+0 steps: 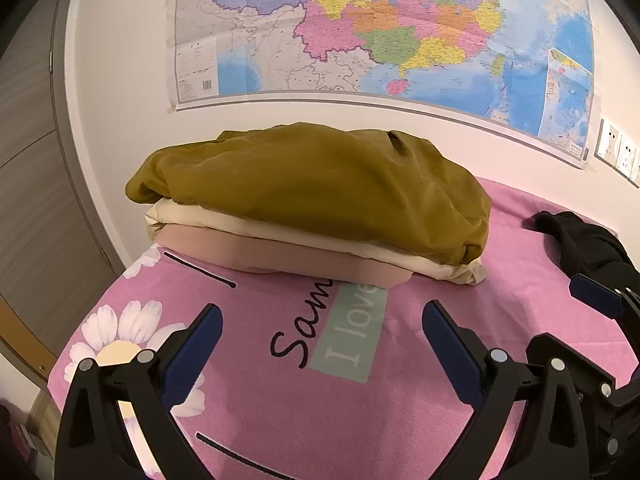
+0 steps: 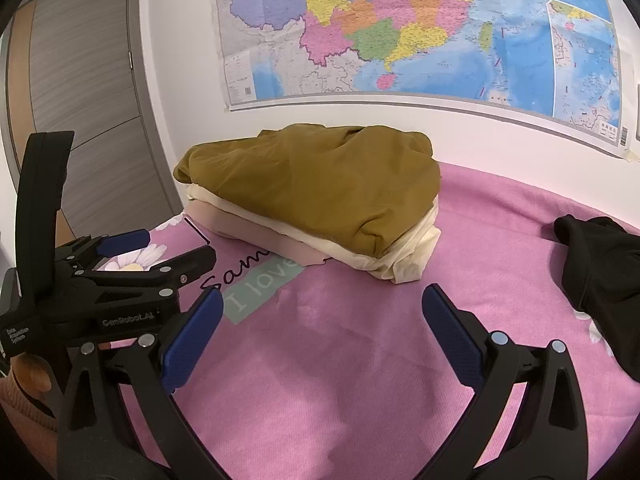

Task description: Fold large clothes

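Note:
A stack of folded clothes sits on the pink bed sheet (image 1: 340,420) against the wall: an olive-brown garment (image 1: 312,184) (image 2: 316,184) on top, a cream one (image 1: 280,236) (image 2: 404,256) under it, a beige-pink one (image 1: 312,264) at the bottom. A crumpled black garment (image 1: 580,240) (image 2: 600,264) lies at the right. My left gripper (image 1: 322,320) is open and empty, hovering over the sheet short of the stack. My right gripper (image 2: 322,304) is also open and empty. In the right wrist view the left gripper (image 2: 132,252) shows at the left, side on.
A large coloured map (image 1: 380,28) (image 2: 400,28) hangs on the white wall behind the bed. A grey door (image 2: 88,100) stands at the left. Wall sockets (image 1: 616,152) are at the far right. The sheet carries daisy prints and lettering (image 1: 352,332).

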Tool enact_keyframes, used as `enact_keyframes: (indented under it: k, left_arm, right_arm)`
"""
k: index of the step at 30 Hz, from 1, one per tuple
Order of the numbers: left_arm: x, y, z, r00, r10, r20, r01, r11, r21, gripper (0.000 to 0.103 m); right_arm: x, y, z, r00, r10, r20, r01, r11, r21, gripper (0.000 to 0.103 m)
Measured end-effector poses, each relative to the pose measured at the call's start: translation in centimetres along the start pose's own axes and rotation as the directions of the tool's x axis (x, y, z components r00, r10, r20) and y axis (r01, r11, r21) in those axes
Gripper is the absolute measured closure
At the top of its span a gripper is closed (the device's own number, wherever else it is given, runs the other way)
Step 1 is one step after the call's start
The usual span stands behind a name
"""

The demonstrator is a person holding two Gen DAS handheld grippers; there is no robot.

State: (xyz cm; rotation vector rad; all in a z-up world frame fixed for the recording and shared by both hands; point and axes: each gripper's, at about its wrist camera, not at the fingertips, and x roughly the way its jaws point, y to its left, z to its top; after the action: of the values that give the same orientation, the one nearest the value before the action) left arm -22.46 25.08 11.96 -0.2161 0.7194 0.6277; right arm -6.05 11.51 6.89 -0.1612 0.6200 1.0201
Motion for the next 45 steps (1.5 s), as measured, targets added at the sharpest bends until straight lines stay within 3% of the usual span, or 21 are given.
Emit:
enact_keyframes:
  k: [45]
  left_arm:
    - [0.37, -0.4, -0.11, 1.0, -0.005, -0.016, 0.005, 1.0, 0.008, 0.007]
  right_arm:
    - [-0.24, -0.07, -0.25, 1.0, -0.005, 0.001, 0.005, 1.0, 0.02, 0.005]
